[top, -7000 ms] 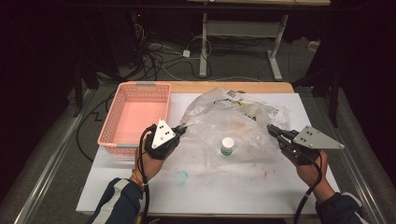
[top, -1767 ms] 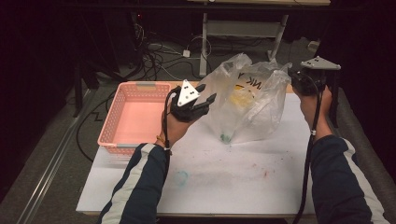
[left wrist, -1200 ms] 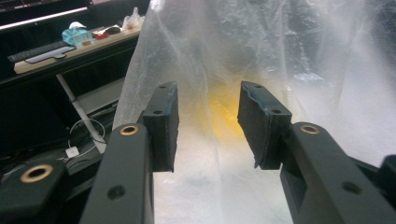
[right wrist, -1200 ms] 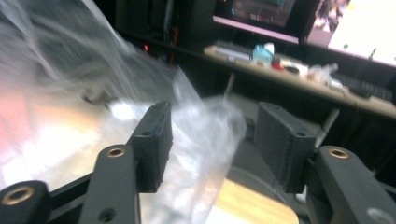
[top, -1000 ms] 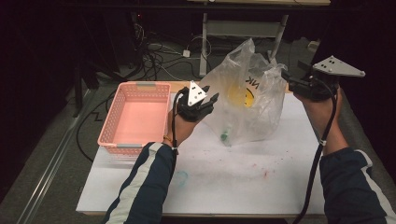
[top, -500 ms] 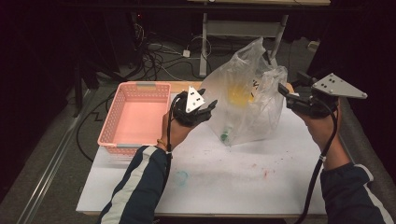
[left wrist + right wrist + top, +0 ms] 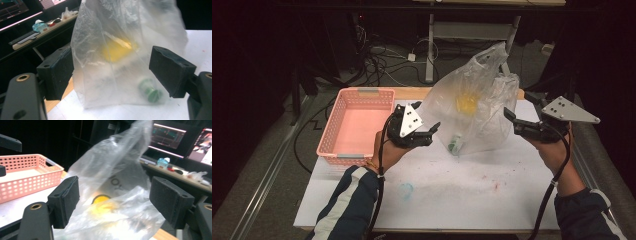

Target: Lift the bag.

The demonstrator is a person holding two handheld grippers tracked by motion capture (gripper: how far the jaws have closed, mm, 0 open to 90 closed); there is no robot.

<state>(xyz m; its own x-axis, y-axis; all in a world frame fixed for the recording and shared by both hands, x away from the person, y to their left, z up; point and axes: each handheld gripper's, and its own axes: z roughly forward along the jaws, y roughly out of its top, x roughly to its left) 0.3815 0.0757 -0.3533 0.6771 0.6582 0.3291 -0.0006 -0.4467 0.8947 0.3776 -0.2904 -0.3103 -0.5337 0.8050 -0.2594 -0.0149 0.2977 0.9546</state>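
Observation:
A clear plastic bag (image 7: 477, 105) stands upright and free on the white table (image 7: 452, 195). Inside it lie a yellow thing (image 7: 467, 103) and a small bottle with a green cap (image 7: 455, 145). My left gripper (image 7: 434, 131) hovers just left of the bag. Its jaws have just been opening and stand open. In the left gripper view the bag (image 7: 125, 50) and green cap (image 7: 150, 91) lie ahead of the left gripper (image 7: 110, 72), untouched. My right gripper (image 7: 511, 117) is open at the bag's right side, its jaws also just opened. The bag (image 7: 115, 182) shows beyond the right gripper (image 7: 112, 200).
An empty pink basket (image 7: 357, 125) sits at the table's back left, close to my left hand. A bluish smear (image 7: 404, 190) marks the white surface in front. Cables and a desk frame lie on the floor behind the table.
Both grippers let go of the bag and opened. The left one drew back to the left, the right one moved right and down. The bag settled onto the table.

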